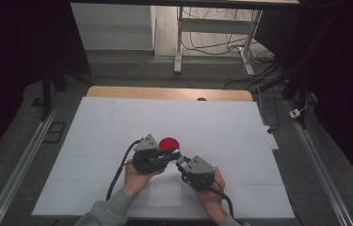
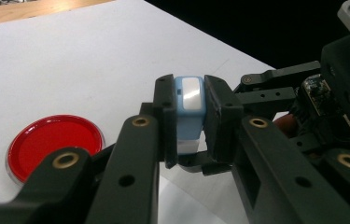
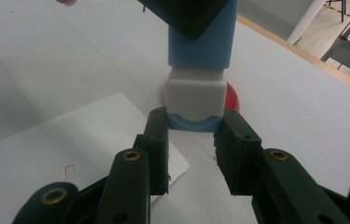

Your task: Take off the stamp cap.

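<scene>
Left gripper view gives the clearest look: the left gripper [image 2: 190, 122] is clamped on a small light-blue plastic block with a white cap on one end [image 2: 190, 105], pads pressing its two flat sides. It looks like a little stamp or an eraser-type thing with a pull-off cover, though I can't tell for sure which. It's held up off the white-covered table [image 1: 117, 127], just in front of a flat round red plastic lid [image 2: 53, 140] lying on the sheet.

Right gripper view shows the other end: the right gripper [image 3: 196, 140] is pinched onto the very bottom lip of the white cap section [image 3: 194, 100], where a bit of blue trim peeks out. Jaws look closed on it, but only by the tips, so not much bite.

Handling-wise, I'd guess this thing is light, rigid and smooth, so kinda slippery between hard pads. Probably not fragile, but a friction-fit cap can pop loose suddenly. Best hold seems to be flat faces on the blue body for one side, and the white cap's flat sides higher up for the other, then pull straight along its length without twisting. In the high view both grippers [image 1: 151, 157] [image 1: 180, 162] meet nose to nose mid-table.
</scene>
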Tool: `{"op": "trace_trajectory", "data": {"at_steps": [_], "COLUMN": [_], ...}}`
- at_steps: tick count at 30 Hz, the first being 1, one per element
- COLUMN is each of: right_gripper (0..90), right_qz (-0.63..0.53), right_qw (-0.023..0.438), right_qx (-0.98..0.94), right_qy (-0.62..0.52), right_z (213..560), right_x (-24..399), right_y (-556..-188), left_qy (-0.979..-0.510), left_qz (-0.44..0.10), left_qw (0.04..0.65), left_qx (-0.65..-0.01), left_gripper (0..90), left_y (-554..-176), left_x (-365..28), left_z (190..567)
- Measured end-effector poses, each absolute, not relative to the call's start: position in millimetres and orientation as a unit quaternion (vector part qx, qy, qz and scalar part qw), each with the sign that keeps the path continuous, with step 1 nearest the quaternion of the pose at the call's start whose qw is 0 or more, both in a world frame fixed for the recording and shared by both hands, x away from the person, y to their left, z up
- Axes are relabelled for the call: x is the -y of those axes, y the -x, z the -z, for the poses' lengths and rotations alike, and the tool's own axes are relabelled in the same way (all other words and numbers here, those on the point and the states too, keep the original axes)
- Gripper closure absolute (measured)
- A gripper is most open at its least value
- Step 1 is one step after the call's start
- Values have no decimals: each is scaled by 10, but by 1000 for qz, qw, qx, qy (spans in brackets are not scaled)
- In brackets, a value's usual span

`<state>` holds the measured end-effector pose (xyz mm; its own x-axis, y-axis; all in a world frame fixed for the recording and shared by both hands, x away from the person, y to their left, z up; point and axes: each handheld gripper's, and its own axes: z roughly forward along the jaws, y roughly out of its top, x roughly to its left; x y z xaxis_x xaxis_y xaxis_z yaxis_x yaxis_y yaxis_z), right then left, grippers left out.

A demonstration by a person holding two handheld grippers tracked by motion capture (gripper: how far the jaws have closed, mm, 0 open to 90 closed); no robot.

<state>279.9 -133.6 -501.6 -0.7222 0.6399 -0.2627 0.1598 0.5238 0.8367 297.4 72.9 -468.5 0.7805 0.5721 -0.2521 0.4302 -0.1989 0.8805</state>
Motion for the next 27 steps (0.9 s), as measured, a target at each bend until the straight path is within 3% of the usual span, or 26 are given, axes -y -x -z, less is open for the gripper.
{"op": "trace_trajectory", "data": {"at_steps": [27], "right_gripper": [664], "right_qz": [-428], "right_qw": [282], "right_qx": [-826], "right_qy": [-236], "right_z": [5033], "right_x": [1355], "right_y": [-2784], "left_qy": [-766], "left_qz": [-61], "left_qw": [549], "left_qx": [-330], "left_gripper": [761], "left_y": [-2964], "left_x": [-738], "left_z": [4705]}}
